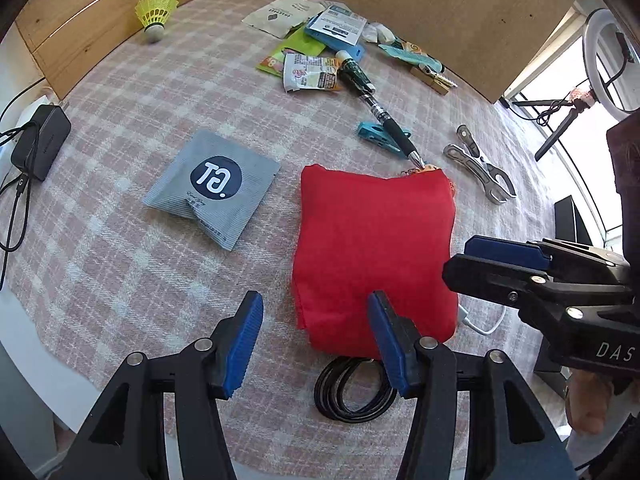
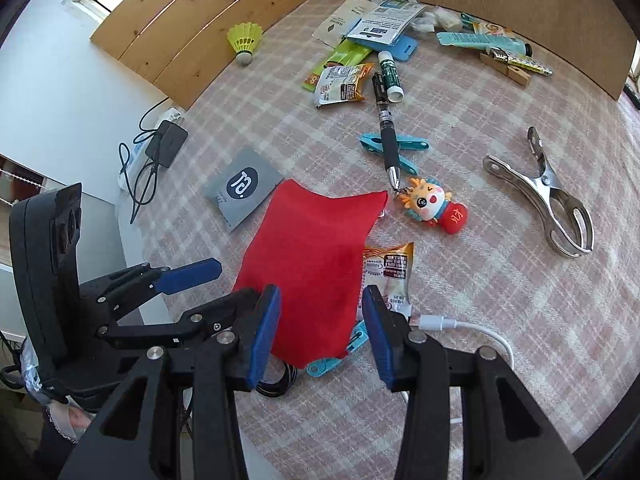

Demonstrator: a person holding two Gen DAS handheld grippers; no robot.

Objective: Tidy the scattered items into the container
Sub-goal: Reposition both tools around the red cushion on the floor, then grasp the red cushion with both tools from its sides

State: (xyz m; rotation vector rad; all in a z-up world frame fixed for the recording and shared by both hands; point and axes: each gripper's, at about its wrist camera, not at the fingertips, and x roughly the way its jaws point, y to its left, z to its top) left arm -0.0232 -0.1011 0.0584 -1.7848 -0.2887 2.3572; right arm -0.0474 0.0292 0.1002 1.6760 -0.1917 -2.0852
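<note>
Both claws spread, nothing pinched.

- Looking down the left claw (image 1: 316, 308): gap open over bare checked cloth on the bench (image 1: 120, 264), with its right finger overlapping the near-left corner of the red pouch (image 1: 372, 248). So pouch ahead and to the right of that claw, not centred in it.
- Looking down the right claw (image 2: 320, 300): near end of the pouch right in the gap, no pad pressing on it.
- Pouch flat on the bench, long axis running straight away from both claws toward the pen (image 2: 386, 136) and dragon keychain (image 2: 432, 208). Reads as the container. Something orange and a metal bit at the far edge, so probably mouth at the far end; cannot tell whether open or zipped.
- Partly under the pouch: snack packet (image 2: 388, 276) at its right edge, teal peg (image 2: 332, 360) at the near end, black cable coil (image 1: 352, 388) just at the near edge. White cable (image 2: 460, 326) close to the right finger of the right claw.
- Well apart at the far side: shuttlecock (image 1: 156, 12) and the heap of packets. Grey sachet (image 1: 214, 184) just left of the pouch, metal clip (image 2: 548, 196) off to the right.

Judging nearness: right claw best placed for the pouch end or the snack packet; left claw for the sachet or coil. Nothing visibly in the pouch yet. Likely needs one claw pinning the pouch and the other feeding from the far end, across its whole length.
</note>
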